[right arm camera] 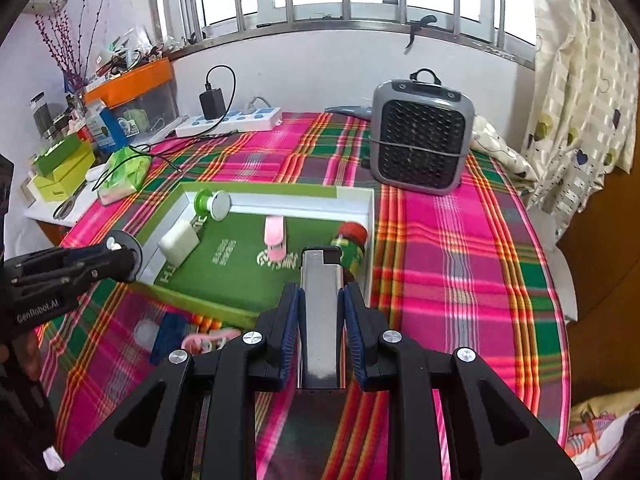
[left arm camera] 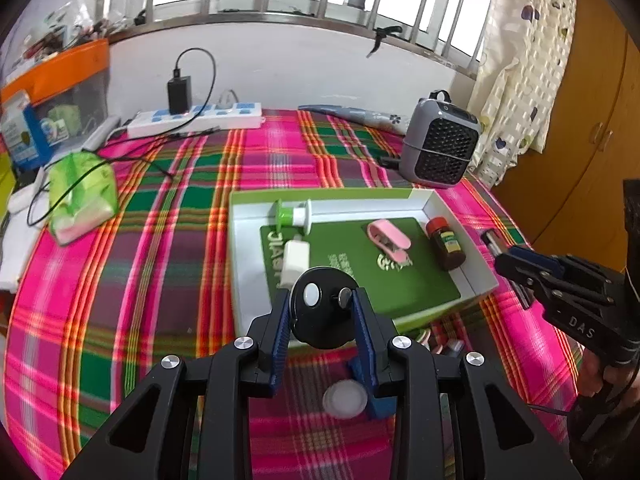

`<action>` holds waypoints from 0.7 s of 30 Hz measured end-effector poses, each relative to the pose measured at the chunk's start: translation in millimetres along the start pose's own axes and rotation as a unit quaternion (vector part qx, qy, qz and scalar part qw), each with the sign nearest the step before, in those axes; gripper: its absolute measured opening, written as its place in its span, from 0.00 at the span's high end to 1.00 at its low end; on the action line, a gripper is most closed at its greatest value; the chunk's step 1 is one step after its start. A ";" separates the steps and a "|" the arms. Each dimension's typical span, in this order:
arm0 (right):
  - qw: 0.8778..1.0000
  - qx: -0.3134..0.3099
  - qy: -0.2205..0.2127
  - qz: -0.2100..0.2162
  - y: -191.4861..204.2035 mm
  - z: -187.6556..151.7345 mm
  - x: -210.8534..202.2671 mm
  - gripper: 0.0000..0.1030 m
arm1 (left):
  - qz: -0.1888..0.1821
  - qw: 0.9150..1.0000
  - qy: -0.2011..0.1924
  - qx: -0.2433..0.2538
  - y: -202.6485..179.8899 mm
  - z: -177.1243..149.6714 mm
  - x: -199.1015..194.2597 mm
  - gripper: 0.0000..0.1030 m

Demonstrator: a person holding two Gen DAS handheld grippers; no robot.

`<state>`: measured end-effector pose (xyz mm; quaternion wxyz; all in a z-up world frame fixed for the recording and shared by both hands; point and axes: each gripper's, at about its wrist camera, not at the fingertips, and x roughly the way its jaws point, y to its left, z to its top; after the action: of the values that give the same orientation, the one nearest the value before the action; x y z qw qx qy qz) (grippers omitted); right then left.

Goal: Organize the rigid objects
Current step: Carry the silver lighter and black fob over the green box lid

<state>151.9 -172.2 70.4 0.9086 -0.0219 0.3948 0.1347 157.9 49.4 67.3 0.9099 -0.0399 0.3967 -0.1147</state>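
A green-and-white box (left arm camera: 452,208) (right arm camera: 360,196) lies open on the plaid cloth. In it are a green-capped tube (left arm camera: 296,213) (right arm camera: 211,204), a white charger (left arm camera: 295,261) (right arm camera: 180,242), a pink clip (left arm camera: 390,240) (right arm camera: 275,237) and a brown bottle (left arm camera: 447,249) (right arm camera: 352,246). My left gripper (left arm camera: 322,312) (right arm camera: 120,258) is shut on a round black disc (left arm camera: 322,306) above the box's near left corner. My right gripper (right arm camera: 321,308) (left arm camera: 506,262) is shut on a silver metal bar (right arm camera: 321,304) (left arm camera: 494,240) at the box's near right side.
A grey fan heater (left arm camera: 440,144) (right arm camera: 420,136) stands behind the box. A white power strip (left arm camera: 196,120) (right arm camera: 228,120), a green tissue pack (left arm camera: 80,196) (right arm camera: 124,174) and storage boxes (right arm camera: 60,172) are at the left. A white cap (left arm camera: 345,398) (right arm camera: 146,332) and small items lie before the box.
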 end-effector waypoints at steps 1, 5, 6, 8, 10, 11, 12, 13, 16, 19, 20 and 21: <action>1.000 -0.001 0.000 0.002 -0.1 3.5 2.4 0.76 | -0.001 1.000 -0.001 0.002 -1.0 2.1 1.8 0.72; 1.000 -0.006 0.008 0.007 -1.2 16.6 15.8 0.76 | -0.006 1.000 0.002 0.007 -6.9 10.8 12.2 0.72; 1.000 -0.007 0.009 0.008 -1.4 19.7 19.3 0.76 | -0.008 1.000 0.003 0.008 -8.3 13.2 15.5 0.72; 1.000 -0.008 0.013 0.010 -1.5 25.8 27.0 0.76 | -0.011 1.000 0.004 0.010 -10.8 15.7 20.1 0.72; 1.000 -0.012 0.016 0.011 -0.6 31.5 34.9 0.76 | -0.012 1.000 0.008 0.008 -13.2 19.9 27.0 0.72; 1.000 -0.013 0.018 0.011 -0.5 33.7 37.9 0.76 | -0.015 1.000 0.009 0.006 -14.0 21.8 30.6 0.72; 1.000 -0.014 0.019 0.012 -0.5 35.4 40.7 0.76 | -0.016 1.000 0.010 0.005 -15.0 23.5 33.4 0.72; 1.000 -0.014 0.023 0.013 -0.4 38.5 45.7 0.76 | -0.016 1.000 0.011 0.005 -15.7 24.7 35.6 0.72; 0.999 -0.017 0.033 0.015 -1.2 43.8 57.8 0.76 | -0.016 1.000 0.016 0.003 -17.0 28.3 44.3 0.72; 0.999 -0.019 0.041 0.018 -1.6 47.3 68.2 0.76 | -0.021 0.999 0.025 -0.004 -16.5 31.3 56.4 0.72; 0.999 -0.018 0.043 0.021 -1.8 48.4 71.4 0.76 | -0.021 0.999 0.028 -0.005 -17.0 32.2 59.0 0.72; 0.998 -0.017 0.046 0.026 -2.2 49.4 74.3 0.76 | -0.020 0.999 0.031 -0.005 -17.4 32.9 62.7 0.72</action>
<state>236.1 -150.2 50.5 0.8853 -0.0332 0.4340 0.1638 220.3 16.8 47.9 0.8946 -0.0493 0.4240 -0.1322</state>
